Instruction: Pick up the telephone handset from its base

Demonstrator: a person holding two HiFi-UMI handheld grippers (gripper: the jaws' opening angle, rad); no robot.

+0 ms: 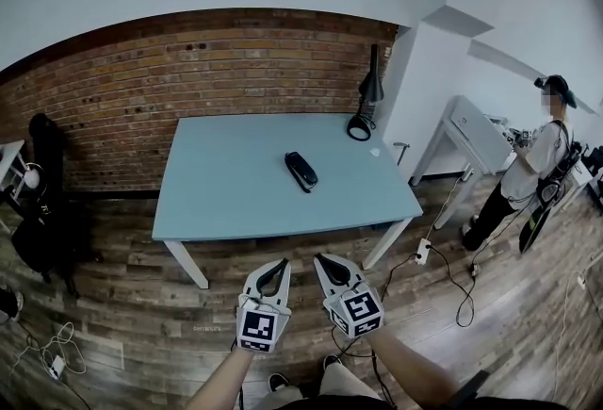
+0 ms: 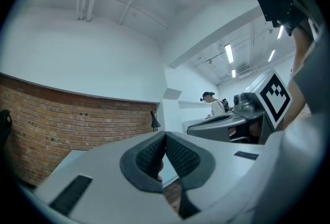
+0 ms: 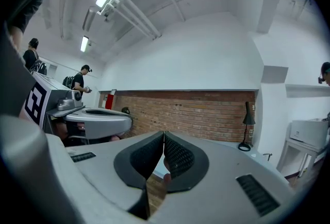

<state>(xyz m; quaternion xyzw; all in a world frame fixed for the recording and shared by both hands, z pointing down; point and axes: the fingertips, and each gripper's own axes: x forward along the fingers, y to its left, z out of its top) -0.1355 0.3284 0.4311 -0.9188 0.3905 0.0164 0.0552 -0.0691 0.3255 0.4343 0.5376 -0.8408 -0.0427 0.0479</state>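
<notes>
The telephone handset (image 1: 301, 171) lies near the middle of the pale blue worktop (image 1: 217, 201), a dark slim shape running roughly from 11 to 5 o'clock. From the head view it may be seated on its base, but the two cannot be told apart at this size, and any lettering on it is too small to read. Nothing touches it.

Both tools hang level over the plank floor (image 1: 122, 304) at the 6 o'clock side of the worktop, well apart from the phone and pointing towards 12. The left tool (image 1: 280, 265) has its ribbed pads pressed tip to tip with nothing between them. The right tool (image 1: 323, 259) is likewise closed on itself and empty. They sit close beside each other (each can see its neighbour in its own gripper view). The only clear print in sight is the black-and-white square pattern on each marker cube (image 1: 261, 326), which is a code and not words.

At about 1 o'clock from the handset a black desk lamp (image 1: 364, 111) stands at the far right corner of the worktop, its round head bowed down. A small white scrap (image 1: 376, 152) lies just below it. Behind the worktop runs a red brick wall (image 1: 188, 69). Off at 3 o'clock a person (image 1: 532, 168) in a cap stands by a white table (image 1: 471, 130). A cable (image 1: 452, 276) trails across the floor below the worktop's right corner.
</notes>
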